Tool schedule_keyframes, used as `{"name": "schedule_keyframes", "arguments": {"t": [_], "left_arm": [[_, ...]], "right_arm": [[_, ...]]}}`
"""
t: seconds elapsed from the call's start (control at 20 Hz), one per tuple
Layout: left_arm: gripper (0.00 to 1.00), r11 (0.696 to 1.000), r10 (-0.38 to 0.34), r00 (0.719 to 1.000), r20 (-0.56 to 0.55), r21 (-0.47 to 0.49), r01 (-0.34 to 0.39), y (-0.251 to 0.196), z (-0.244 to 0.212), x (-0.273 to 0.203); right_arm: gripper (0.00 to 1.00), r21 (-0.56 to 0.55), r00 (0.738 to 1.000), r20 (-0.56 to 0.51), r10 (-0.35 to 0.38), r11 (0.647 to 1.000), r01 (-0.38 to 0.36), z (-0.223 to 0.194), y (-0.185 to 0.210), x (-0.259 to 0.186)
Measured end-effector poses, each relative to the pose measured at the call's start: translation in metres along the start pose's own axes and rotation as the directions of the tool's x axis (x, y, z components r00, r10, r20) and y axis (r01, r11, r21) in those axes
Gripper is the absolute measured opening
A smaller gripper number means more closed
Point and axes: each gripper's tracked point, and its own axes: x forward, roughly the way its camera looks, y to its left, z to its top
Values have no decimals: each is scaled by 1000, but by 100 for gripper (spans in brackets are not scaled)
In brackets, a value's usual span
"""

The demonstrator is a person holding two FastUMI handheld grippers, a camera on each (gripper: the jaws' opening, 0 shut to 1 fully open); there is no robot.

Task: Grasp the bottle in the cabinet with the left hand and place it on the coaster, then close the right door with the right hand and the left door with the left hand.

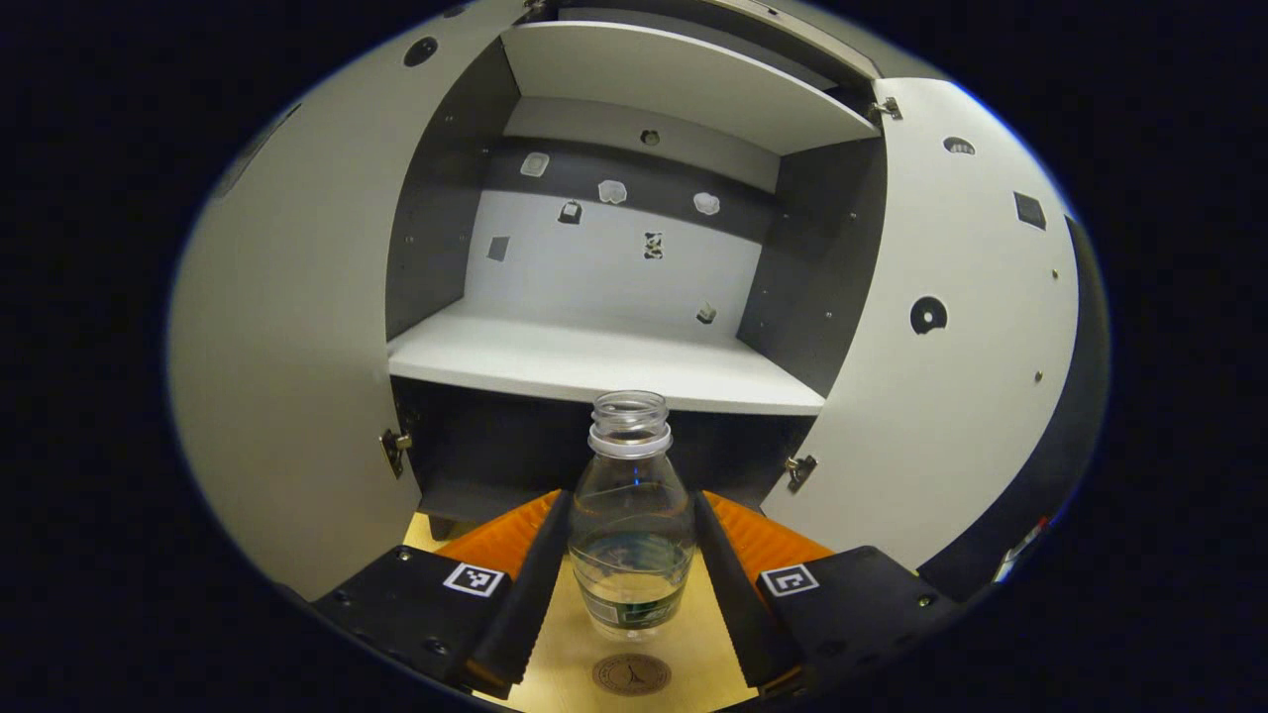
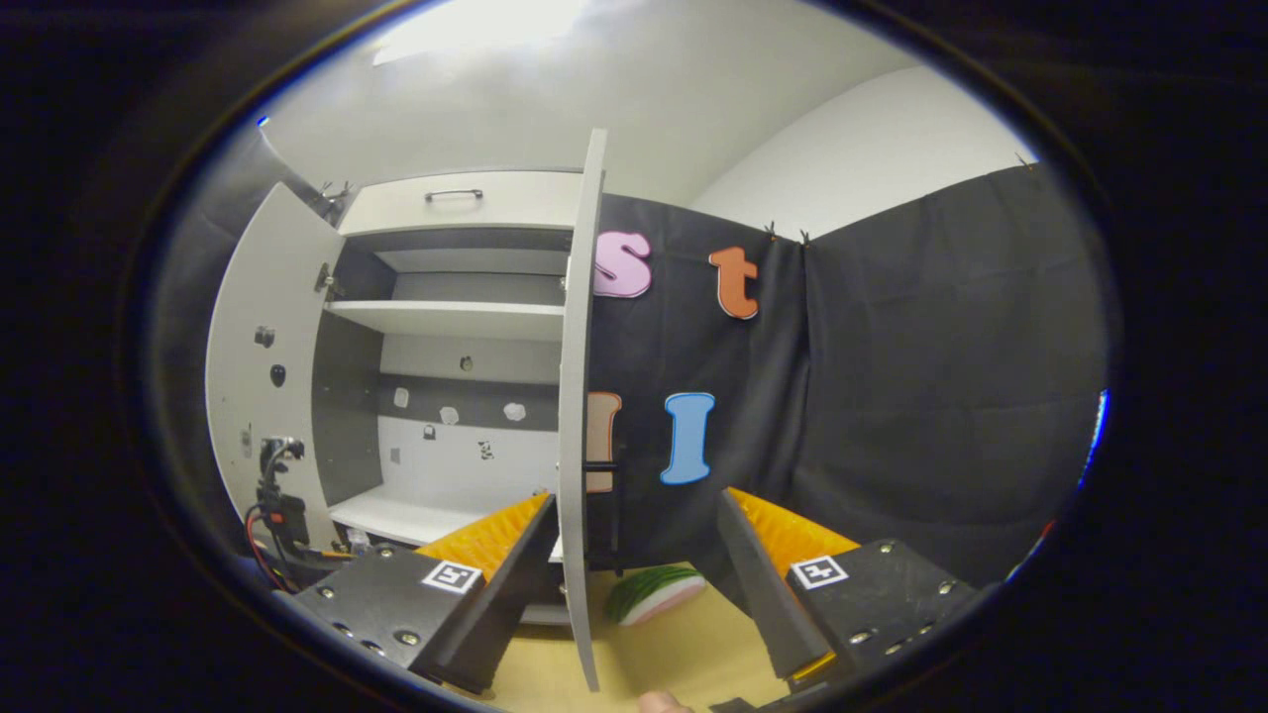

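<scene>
1. In the left gripper view, the left tongs [image 1: 631,569] are clamped on a clear, capless bottle [image 1: 631,515], one finger pressing each side of its body.
2. The bottle stands upright between the fingers, a little liquid in its lower part, and is held above the wooden desk [image 1: 693,634].
3. A round brown coaster [image 1: 631,674] lies on the desk at the near edge of this view, just below the base of the bottle; whether the two touch cannot be told.
4. Beyond the bottle stands the cabinet [image 1: 634,257] with both doors swung wide: the left door [image 1: 287,327] at the left, the right door [image 1: 951,327] at the right. Its white shelf [image 1: 604,361] is bare, and small stickers dot the back wall.
5. In the right gripper view, the right tongs [image 2: 634,584] stand apart with nothing between the fingers.
6. The right door [image 2: 578,416] is seen edge-on, running upright between the two fingers and nearer the left one, without touching either.
7. To the left of that edge the cabinet's interior [image 2: 456,396] shows, with the left door [image 2: 267,366] open at the far left.
8. A watermelon-slice toy [image 2: 654,592] lies on the desk [image 2: 684,663] beyond the fingers, in front of the black cloth wall.
</scene>
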Motion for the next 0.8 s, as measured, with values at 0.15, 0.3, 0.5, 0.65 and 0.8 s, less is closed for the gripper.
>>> {"name": "schedule_keyframes", "arguments": {"t": [0.15,0.3,0.5,0.65,0.8], "left_arm": [[79,998,-48,999,14,42,48,-9,-29,2],[79,993,-87,996,-15,84,88,-16,-59,4],[80,991,-110,990,-89,60,116,-18,-103,7],[80,995,-90,984,-153,19,94,-11,-131,8],[80,996,-88,981,-175,4,90,-9,-145,10]], "right_arm": [[96,-8,1000,1,-5,1000,5,1,-2,-2],[97,-20,1000,-6,-11,1000,11,-3,-3,-1],[98,-27,1000,-9,-21,999,21,-6,-6,-1],[98,-34,999,-9,-35,999,35,-6,-12,-2],[98,-36,999,-19,-49,998,48,-9,-19,-2]]}}
